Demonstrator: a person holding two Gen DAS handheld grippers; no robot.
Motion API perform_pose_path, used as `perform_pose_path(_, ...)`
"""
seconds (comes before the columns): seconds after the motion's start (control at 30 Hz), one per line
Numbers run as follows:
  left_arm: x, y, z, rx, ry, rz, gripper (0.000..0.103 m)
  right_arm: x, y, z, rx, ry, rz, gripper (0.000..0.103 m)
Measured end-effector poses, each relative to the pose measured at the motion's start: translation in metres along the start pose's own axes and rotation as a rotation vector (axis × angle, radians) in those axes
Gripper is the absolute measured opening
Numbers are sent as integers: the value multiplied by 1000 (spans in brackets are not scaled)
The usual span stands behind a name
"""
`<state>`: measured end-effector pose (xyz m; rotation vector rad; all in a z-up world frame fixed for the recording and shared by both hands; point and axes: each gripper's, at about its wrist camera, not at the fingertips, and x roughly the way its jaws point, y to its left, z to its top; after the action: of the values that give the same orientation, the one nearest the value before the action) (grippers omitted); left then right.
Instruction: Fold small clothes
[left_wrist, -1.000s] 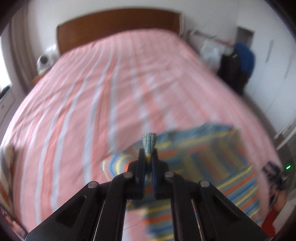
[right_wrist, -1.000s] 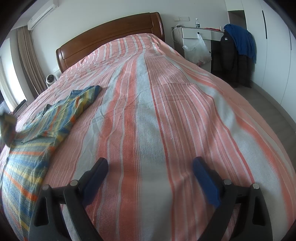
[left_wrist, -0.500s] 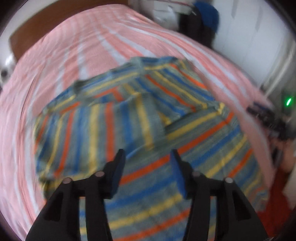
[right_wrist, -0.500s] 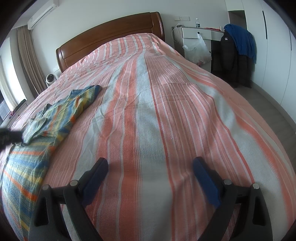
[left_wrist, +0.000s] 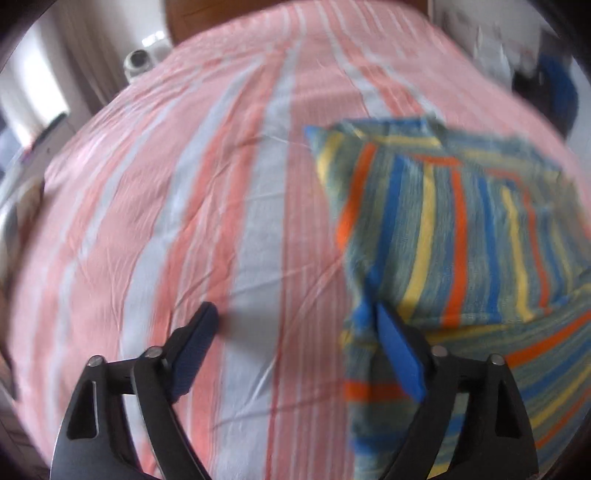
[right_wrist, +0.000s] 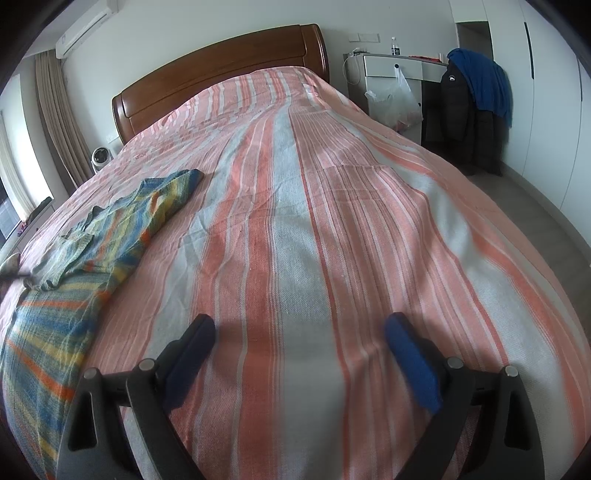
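Observation:
A small striped shirt (left_wrist: 461, 229) in blue, yellow, orange and green lies on the pink-striped bedspread (left_wrist: 184, 184), with one part folded over its body. My left gripper (left_wrist: 293, 308) hangs low over the bed at the shirt's left edge. Its jaws are opening, its right fingertip (left_wrist: 384, 321) is over the shirt's edge, and only bedspread and that edge lie between them. In the right wrist view the shirt (right_wrist: 92, 251) lies at the far left. My right gripper (right_wrist: 300, 319) stands open over bare bedspread (right_wrist: 332, 221), well apart from the shirt.
A wooden headboard (right_wrist: 221, 62) closes the far end of the bed. A small white fan (right_wrist: 101, 158) stands by the curtain on the left. On the right are a white desk with a plastic bag (right_wrist: 395, 96) and a dark jacket under a blue garment (right_wrist: 476, 92).
My left gripper let go of the shirt part it held up, opened wide and sank to the bed at the shirt's left edge. That part now lies folded. The right gripper stayed still.

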<state>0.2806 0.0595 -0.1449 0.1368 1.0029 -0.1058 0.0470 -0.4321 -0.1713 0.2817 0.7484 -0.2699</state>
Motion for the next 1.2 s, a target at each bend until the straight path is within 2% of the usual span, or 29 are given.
perform_pose_path(0.07, -12, 19, -12, -65, -2, 4, 97, 3, 2, 6, -16, 41, 10, 97)
perform_pose_path(0.17, -33, 38, -23, -80, -41, 27, 96, 2, 16, 29, -79, 178, -15, 99)
perform_pose_path(0.23, -46, 56, -28, -79, -92, 70, 97, -11, 42, 53, -112, 184, 35, 99)
perform_pose_path(0.3, -49, 71, -30, -82, -121, 127, 97, -21, 71, 78, -92, 169, 124, 98)
perform_pose_path(0.4, -43, 85, -40, -102, -104, 151, 97, -8, 127, 114, 29, 211, 369, 95)
perform_pose_path(0.43, -40, 87, -46, -108, -97, 143, 97, 7, 150, 121, 62, 251, 453, 88)
perform_pose_path(0.47, -38, 88, -51, -111, -93, 138, 97, 23, 169, 124, 75, 295, 493, 82)
perform_pose_path(0.5, -34, 90, -61, -119, -87, 136, 97, 41, 186, 126, 79, 343, 512, 70)
perform_pose_path(0.53, -34, 91, -69, -128, -87, 134, 97, 65, 205, 126, 81, 389, 499, 55)
perform_pose_path(0.6, -30, 97, -83, -175, -115, 109, 101, 101, 224, 120, 89, 445, 436, 44)
perform_pose_path(0.67, -32, 103, -93, -218, -155, 89, 102, 125, 231, 110, 135, 497, 408, 44)
perform_pose_path(0.7, -31, 105, -94, -228, -164, 79, 102, 132, 231, 106, 167, 506, 425, 43)
perform_pose_path(0.77, -27, 102, -91, -224, -165, 82, 102, 143, 233, 104, 197, 492, 418, 40)
perform_pose_path(0.8, -25, 101, -91, -218, -167, 87, 103, 146, 233, 105, 207, 478, 411, 36)
perform_pose_path(0.87, -25, 99, -90, -212, -173, 97, 103, 149, 235, 107, 223, 464, 458, 9)
perform_pose_path(0.9, -25, 98, -90, -210, -177, 100, 103, 148, 239, 109, 207, 461, 480, 4)
perform_pose_path(0.97, -24, 98, -91, -210, -182, 100, 103, 138, 250, 118, 105, 391, 424, 4)
perform_pose_path(1.07, -24, 97, -91, -208, -184, 108, 103, 136, 257, 123, 5, 316, 292, 4)
perform_pose_path(1.2, -24, 96, -91, -206, -188, 111, 103, 142, 262, 114, -62, 384, 286, 12)
